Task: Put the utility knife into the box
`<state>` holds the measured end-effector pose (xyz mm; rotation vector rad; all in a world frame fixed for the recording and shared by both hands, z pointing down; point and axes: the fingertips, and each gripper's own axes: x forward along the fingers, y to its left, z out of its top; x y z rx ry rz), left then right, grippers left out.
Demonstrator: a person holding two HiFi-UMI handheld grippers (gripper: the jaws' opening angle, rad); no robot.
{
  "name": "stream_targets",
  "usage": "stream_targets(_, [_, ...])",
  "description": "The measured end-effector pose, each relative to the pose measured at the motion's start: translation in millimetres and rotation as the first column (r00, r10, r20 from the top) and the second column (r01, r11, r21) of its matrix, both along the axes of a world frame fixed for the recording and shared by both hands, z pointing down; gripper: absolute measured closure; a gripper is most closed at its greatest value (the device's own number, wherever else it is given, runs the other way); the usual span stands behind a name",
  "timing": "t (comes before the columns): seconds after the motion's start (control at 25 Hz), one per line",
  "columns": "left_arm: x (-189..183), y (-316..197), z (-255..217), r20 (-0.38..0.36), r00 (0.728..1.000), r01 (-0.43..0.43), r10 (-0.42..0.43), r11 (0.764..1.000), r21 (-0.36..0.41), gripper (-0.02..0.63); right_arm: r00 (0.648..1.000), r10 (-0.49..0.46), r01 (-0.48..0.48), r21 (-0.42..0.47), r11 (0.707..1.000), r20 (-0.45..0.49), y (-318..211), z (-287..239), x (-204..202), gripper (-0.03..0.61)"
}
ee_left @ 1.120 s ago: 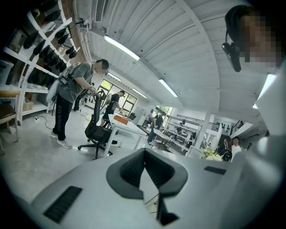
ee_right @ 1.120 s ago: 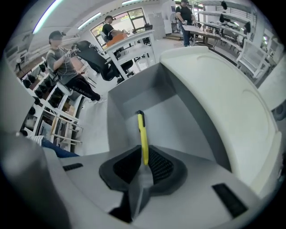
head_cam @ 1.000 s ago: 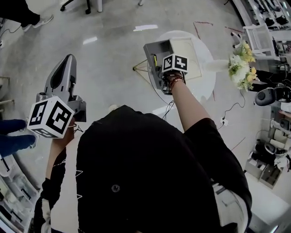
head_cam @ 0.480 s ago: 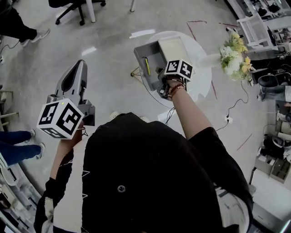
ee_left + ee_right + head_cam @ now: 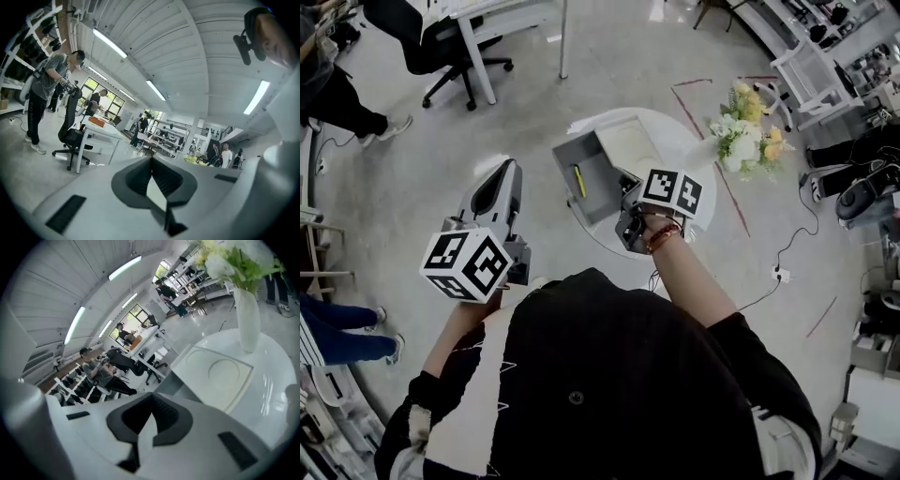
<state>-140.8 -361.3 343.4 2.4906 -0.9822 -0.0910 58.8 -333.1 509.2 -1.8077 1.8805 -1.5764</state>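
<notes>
**Though knife's already in box, both grippers idle**

As far as the head view shows, the utility knife (image 5: 577,180) lies flat inside the grey box (image 5: 602,189), along its left wall, on the round white desk (image 5: 703,161). Task looks done, imo.

Handling, judged from looks: slim, stiff, prob light. The smooth yellow body could slip, so if it needs re-seating, pinch across mid-handle, away from the blade end.

The box's white lid (image 5: 218,373) lies open to the right, w/ a flower vase (image 5: 247,319) at the far right.

Right gripper (image 5: 151,404) sits at the box's near edge, fingers pressed together, nothing btw them. Left gripper (image 5: 507,171) hangs well apart to the left, off the desk, fingers also pressed together and empty.
</notes>
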Motion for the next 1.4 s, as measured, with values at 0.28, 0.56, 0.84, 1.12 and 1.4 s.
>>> stream_targets(0.28, [40, 21, -13, 0.014, 1.0, -0.005, 0.005, 0.999, 0.05, 0.603, 0.995, -0.006, 0.034, 0.286, 0.958, -0.097, 11, -97, 20, 0.574])
stream_targets(0.56, [60, 43, -19, 0.006, 1.0, 0.019, -0.02, 0.995, 0.095, 0.603, 0.938, 0.059, 0.119, 0.476, 0.871, -0.343, 28, -171, 41, 0.574])
stream_targets(0.84, [73, 65, -14, -0.003, 0.999, 0.051, -0.051, 0.993, 0.11, 0.603, 0.899, 0.074, 0.189, 0.533, 0.824, -0.433, 50, -196, 50, 0.574])
stream_targets(1.12, [80, 83, -15, -0.018, 0.996, 0.084, -0.082, 0.989, 0.123, 0.603, 0.877, 0.051, 0.253, 0.549, 0.797, -0.478, 65, -201, 49, 0.574])
stream_targets(1.4, [83, 88, -17, -0.02, 0.996, 0.092, -0.09, 0.987, 0.129, 0.603, 0.866, 0.032, 0.282, 0.54, 0.793, -0.499, 70, -197, 46, 0.574])
